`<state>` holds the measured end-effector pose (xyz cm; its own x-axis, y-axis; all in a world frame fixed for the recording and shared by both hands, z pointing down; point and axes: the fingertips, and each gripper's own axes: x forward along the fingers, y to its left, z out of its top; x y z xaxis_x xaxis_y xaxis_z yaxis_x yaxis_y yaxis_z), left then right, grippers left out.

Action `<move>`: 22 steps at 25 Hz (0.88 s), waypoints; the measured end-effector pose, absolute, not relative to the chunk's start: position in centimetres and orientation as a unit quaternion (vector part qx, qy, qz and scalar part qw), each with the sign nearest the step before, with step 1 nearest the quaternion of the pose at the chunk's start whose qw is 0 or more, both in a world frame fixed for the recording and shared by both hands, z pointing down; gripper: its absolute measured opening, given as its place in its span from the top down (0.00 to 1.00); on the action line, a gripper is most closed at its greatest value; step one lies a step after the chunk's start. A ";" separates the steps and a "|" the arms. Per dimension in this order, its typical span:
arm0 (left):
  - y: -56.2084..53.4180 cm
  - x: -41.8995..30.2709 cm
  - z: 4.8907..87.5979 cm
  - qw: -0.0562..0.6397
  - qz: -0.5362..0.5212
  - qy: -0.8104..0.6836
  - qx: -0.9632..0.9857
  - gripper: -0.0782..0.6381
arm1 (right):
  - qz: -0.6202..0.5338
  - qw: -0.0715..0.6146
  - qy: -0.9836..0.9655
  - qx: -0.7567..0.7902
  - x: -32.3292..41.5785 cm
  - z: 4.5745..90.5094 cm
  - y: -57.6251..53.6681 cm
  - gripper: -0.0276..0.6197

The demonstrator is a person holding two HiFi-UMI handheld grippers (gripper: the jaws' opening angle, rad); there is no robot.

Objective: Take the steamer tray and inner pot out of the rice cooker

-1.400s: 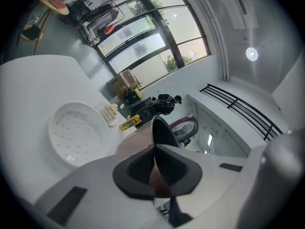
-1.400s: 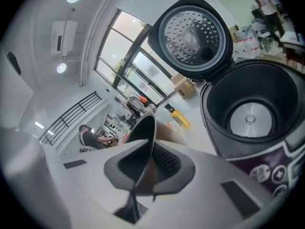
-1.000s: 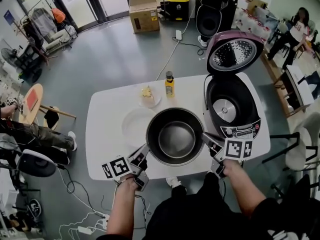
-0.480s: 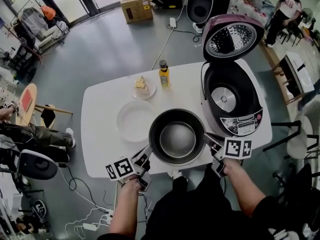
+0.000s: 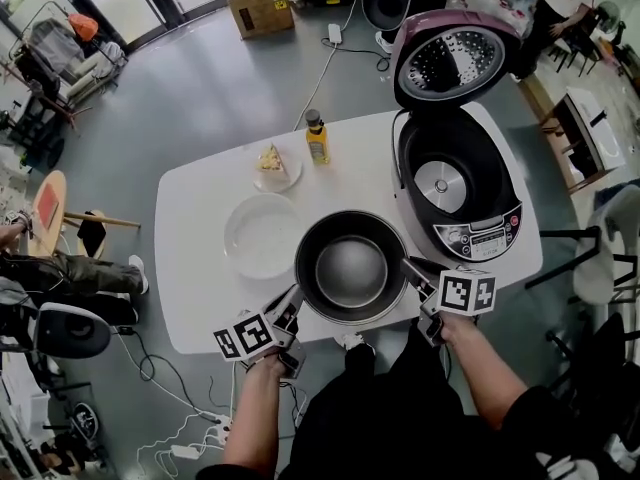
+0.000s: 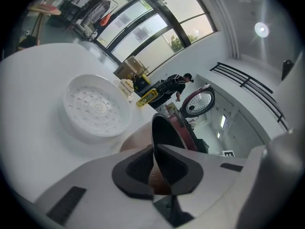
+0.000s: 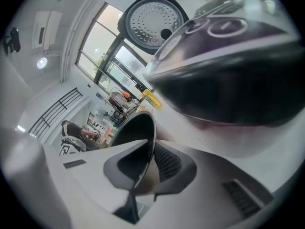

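The dark round inner pot (image 5: pixel 350 268) is at the table's front, just right of the white perforated steamer tray (image 5: pixel 262 236). Whether the pot's base touches the tabletop I cannot tell. My left gripper (image 5: pixel 296 300) is shut on the pot's near-left rim, and my right gripper (image 5: pixel 408 267) is shut on its near-right rim. In the left gripper view the jaws (image 6: pixel 153 163) pinch the thin rim of the pot (image 6: pixel 164 137), with the steamer tray (image 6: pixel 97 108) lying beyond. In the right gripper view the jaws (image 7: pixel 147 161) clamp the rim of the pot (image 7: pixel 136 132).
The rice cooker (image 5: pixel 455 188) stands empty at the table's right with its lid (image 5: pixel 455 58) raised, and its body (image 7: pixel 228 80) looms close in the right gripper view. A plate with food (image 5: pixel 275 163) and a yellow bottle (image 5: pixel 316 138) sit at the back. The white table's edge (image 5: pixel 200 328) is near me.
Both grippers have come down with the pot between them, bringing it low beside the steamer tray. Their grip on the rim has not changed.
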<state>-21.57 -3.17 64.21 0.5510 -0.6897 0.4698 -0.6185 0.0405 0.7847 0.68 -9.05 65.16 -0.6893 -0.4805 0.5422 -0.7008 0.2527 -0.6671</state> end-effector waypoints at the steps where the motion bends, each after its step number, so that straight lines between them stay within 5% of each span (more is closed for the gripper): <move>1: -3.2 -21.5 64.3 0.541 -0.027 -0.477 0.693 0.85 | 0.465 0.125 -0.790 0.379 0.6 65.2 -9.0 0.88; 4: -3.5 -21.8 64.0 0.518 -0.005 -0.496 0.697 0.79 | 0.411 0.157 -0.811 0.385 0.0 64.6 -8.7 0.78; 9: -4.6 -23.9 61.5 0.426 0.062 -0.553 0.713 0.50 | 0.291 0.181 -0.843 0.414 -0.2 60.5 -9.3 0.69; 16: -6.6 -24.6 53.1 0.245 0.084 -0.621 0.740 0.49 | 0.097 0.152 -0.890 0.419 -2.4 50.4 -11.2 0.68; 22: -7.7 -23.9 45.7 0.112 0.067 -0.652 0.746 0.59 | -0.020 0.114 -0.900 0.421 -3.9 42.9 -11.9 0.69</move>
<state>-23.86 -7.66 45.65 0.1397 -0.9590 0.2466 -0.9891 -0.1234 0.0806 -3.91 -11.94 42.86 -0.6203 -0.7614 0.1882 -0.7524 0.6455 0.1313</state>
